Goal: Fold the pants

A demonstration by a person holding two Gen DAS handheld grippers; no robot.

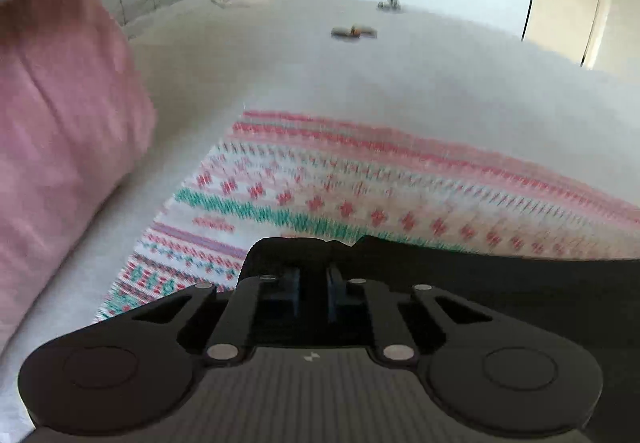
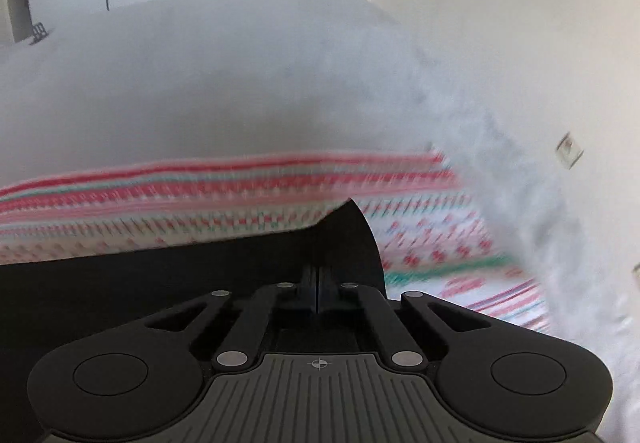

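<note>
Left hand-held gripper [image 1: 313, 279] and right hand-held gripper [image 2: 318, 283] both clamped on black pants [image 1: 520, 283], held above patterned blanket [image 1: 360, 187] on white bed [image 1: 320, 83]; pink pillow [image 1: 60, 123] at bed's left edge.

We see our left gripper [image 1: 313, 285] clamped on black pants [image 1: 500, 283]. Beneath lies a patterned blanket [image 1: 320, 183], seemingly knitted; pink pillow [image 1: 60, 143] left

White bed [image 1: 360, 75], cream wall [image 2: 520, 23]
</note>
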